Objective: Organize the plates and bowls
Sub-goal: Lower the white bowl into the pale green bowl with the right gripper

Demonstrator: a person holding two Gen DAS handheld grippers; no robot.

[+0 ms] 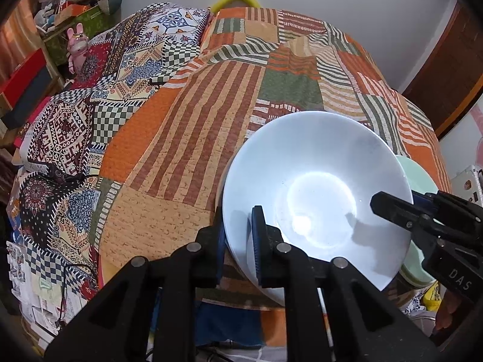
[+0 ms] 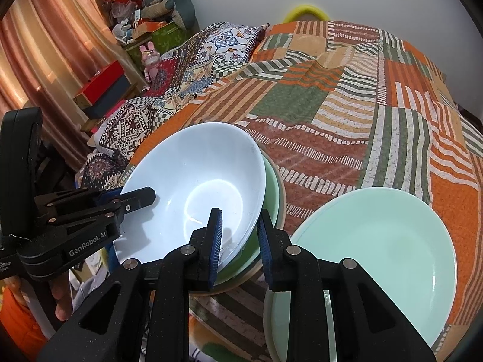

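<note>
White bowl on orange patchwork

The bowl (image 2: pixel 193 181) is plain white; under it sits a pale green bowl (image 2: pixel 271 193), and right of the bowl a mint-green plate (image 2: pixel 386 241). The bedspread (image 2: pixel 332 114) beneath mixes orange, brown, green and cream stripes. Both grippers' pads (image 2: pixel 215 241) are blue on black.

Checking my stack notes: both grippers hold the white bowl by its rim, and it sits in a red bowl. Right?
Not quite. The white bowl, held by the left gripper and right gripper, sits in a green bowl, not red; the right wrist view shows it.
</note>
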